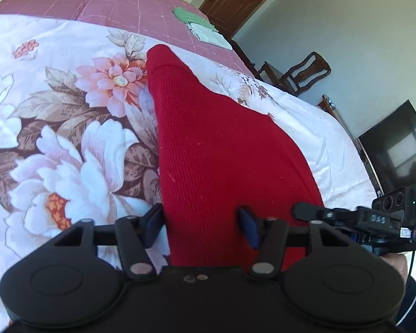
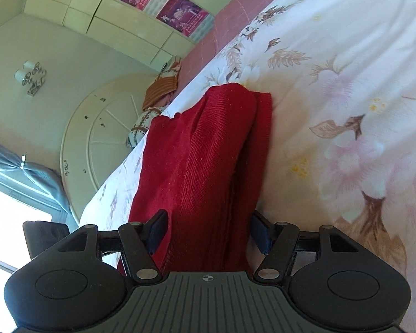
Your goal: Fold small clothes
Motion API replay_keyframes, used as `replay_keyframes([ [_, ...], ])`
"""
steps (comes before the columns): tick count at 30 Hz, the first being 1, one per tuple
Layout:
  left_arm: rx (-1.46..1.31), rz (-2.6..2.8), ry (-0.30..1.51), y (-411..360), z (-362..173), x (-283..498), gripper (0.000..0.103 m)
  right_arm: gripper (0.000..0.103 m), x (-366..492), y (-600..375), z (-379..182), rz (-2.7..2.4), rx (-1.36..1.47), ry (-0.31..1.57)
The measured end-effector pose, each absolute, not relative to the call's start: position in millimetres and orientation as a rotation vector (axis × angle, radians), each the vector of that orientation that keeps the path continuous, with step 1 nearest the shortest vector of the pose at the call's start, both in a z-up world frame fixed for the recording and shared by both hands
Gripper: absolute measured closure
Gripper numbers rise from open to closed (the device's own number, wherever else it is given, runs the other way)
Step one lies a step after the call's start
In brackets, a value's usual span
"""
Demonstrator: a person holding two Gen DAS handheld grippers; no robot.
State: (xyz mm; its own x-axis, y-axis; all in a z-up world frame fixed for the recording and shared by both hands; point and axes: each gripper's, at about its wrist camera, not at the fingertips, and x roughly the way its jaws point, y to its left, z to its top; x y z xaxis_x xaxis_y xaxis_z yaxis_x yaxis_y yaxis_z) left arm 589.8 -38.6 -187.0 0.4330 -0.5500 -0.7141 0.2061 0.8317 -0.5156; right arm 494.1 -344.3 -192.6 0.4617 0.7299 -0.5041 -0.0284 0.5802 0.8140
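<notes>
A red knitted garment (image 1: 216, 149) lies on the floral quilt (image 1: 69, 138), folded into a long shape with a narrow end pointing away. My left gripper (image 1: 201, 226) is open, its blue-padded fingers (image 1: 249, 227) standing either side of the garment's near end. In the right wrist view the same garment (image 2: 205, 172) shows as stacked folded layers on the quilt (image 2: 346, 111). My right gripper (image 2: 208, 231) is open, its fingers (image 2: 158, 229) straddling that near edge. The cloth passes under both gripper bodies and is hidden there.
Folded green and white clothes (image 1: 202, 27) lie far off on the pink bedspread (image 1: 124, 2). A wooden chair (image 1: 299, 73) and a dark television (image 1: 399, 149) stand beyond the bed's right edge. Pillows (image 2: 158, 97) lie near the round headboard (image 2: 97, 138).
</notes>
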Motion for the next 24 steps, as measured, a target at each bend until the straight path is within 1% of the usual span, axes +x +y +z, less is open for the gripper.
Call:
replay_keyframes([
  [1,-0.364,-0.484,1.014,-41.6,-186.1,589.8,0.058,0.054,493.5,-340.4,-190.3,0.521,0.794,0.993],
  [3,-0.326,-0.474,0.995,-50.3,-181.5,589.0,0.066,0.06,490.2,-333.3,-185.1,0.496,0.734,0.989],
  [6,-0.247,-0.458,0.965,-60.6,-172.1,582.7,0.072,0.067,480.4,-319.8,-173.2,0.465,0.605,0.967],
  [8,-0.183,-0.452,0.936,-66.5,-163.0,576.1,0.073,0.069,474.3,-310.6,-164.4,0.452,0.518,0.944],
  [13,-0.082,-0.453,0.861,-75.5,-138.7,554.9,0.074,0.07,456.2,-290.7,-142.2,0.439,0.355,0.876],
  [19,-0.065,-0.452,0.8,-62.6,-107.7,527.2,0.074,0.07,434.6,-275.4,-113.1,0.441,0.29,0.824],
  [24,-0.046,-0.418,0.76,-33.6,-85.1,497.8,0.074,0.07,417.0,-247.7,-87.9,0.47,0.248,0.785],
])
